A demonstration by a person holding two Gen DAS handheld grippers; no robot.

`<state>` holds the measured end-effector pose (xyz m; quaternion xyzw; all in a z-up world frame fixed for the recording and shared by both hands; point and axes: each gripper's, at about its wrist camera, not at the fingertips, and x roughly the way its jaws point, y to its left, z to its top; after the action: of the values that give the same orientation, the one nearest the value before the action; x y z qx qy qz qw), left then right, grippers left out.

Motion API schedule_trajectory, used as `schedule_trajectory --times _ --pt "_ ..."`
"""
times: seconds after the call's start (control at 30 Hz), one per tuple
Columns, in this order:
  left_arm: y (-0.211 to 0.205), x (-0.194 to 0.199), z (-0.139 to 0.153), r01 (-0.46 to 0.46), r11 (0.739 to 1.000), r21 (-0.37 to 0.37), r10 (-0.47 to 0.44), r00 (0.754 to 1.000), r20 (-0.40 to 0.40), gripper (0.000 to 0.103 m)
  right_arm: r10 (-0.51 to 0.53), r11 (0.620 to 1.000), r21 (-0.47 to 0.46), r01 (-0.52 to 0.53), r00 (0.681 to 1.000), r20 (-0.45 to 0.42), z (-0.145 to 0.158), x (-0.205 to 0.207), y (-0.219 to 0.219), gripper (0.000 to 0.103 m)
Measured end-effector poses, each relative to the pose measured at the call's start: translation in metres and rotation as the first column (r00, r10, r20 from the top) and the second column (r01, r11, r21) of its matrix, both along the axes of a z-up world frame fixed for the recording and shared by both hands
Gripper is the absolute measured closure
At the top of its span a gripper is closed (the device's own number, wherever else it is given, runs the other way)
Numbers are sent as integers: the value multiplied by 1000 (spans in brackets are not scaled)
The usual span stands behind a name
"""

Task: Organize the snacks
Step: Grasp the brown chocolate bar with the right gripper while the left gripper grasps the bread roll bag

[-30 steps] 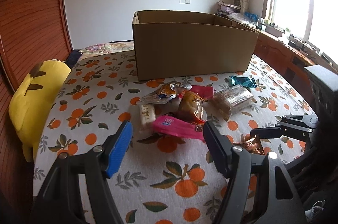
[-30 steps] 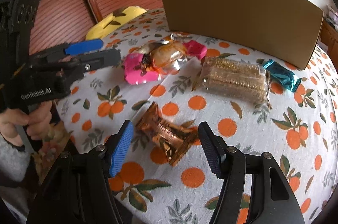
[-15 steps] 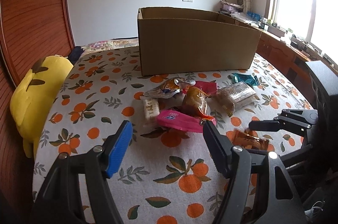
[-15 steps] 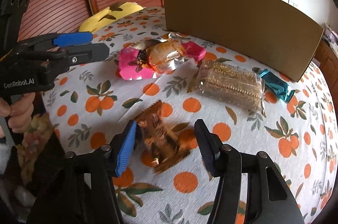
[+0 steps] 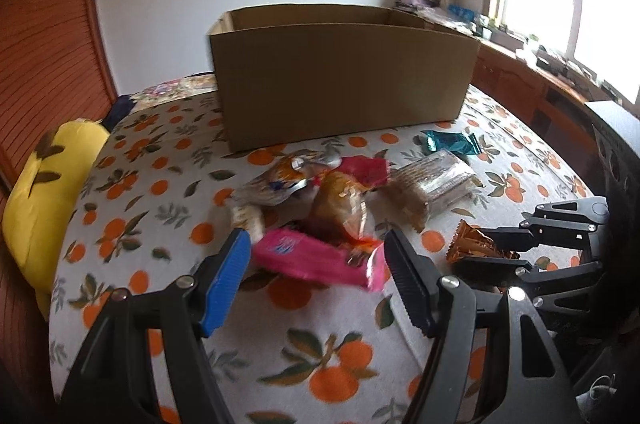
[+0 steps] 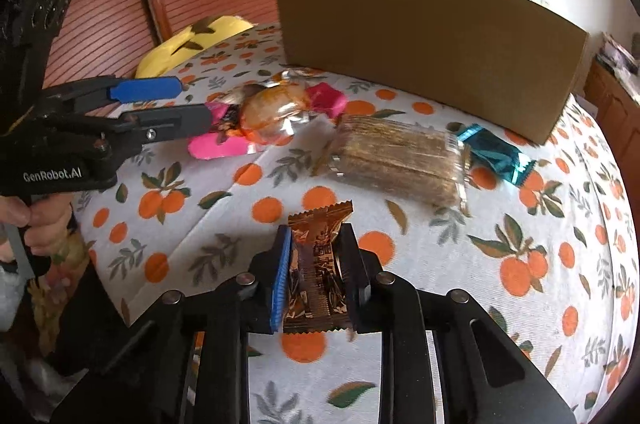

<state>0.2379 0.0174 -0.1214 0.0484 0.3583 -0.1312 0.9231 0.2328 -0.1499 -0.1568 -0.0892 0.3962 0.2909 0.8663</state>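
Note:
My right gripper [image 6: 314, 244] is shut on a brown foil snack packet [image 6: 318, 264] and holds it just above the table; the packet also shows in the left wrist view [image 5: 472, 246]. My left gripper [image 5: 318, 256] is open, its jaws on either side of a pink packet [image 5: 316, 260] at the near edge of a snack pile. The pile holds an orange wrapped bun [image 5: 340, 203], a silver-orange bag [image 5: 284, 179], a clear biscuit pack [image 6: 396, 159] and a teal packet [image 6: 496, 153]. An open cardboard box [image 5: 340, 83] stands behind the pile.
The table has an orange-print cloth [image 5: 160, 183]. A yellow plush cushion [image 5: 40, 191] lies at its left edge. A wooden wall panel is on the left, and a window ledge with clutter on the right.
My right gripper has closed on the brown packet and lifted it off the cloth. My left gripper has moved forward up to the pink packet and stays open.

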Motion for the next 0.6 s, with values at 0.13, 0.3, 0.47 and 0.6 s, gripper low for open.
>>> schedule_trajectory --times 0.13,0.3,0.47,0.6 --pt "-15 18 -1 41 998 55 -40 999 -16 33 5 1000 21 -5 1000 7 -1 0 -4 82" --pt "-23 42 -8 56 993 104 -50 997 -64 33 -2 998 68 3 1000 -14 -1 3 -9 82" --pt "-26 57 -13 65 991 116 -53 993 -105 33 -6 996 91 8 1000 -24 -1 3 -14 82" --pt "-29 64 -12 79 992 103 -66 990 -125 37 -8 999 51 8 1000 10 0 -3 -8 82"
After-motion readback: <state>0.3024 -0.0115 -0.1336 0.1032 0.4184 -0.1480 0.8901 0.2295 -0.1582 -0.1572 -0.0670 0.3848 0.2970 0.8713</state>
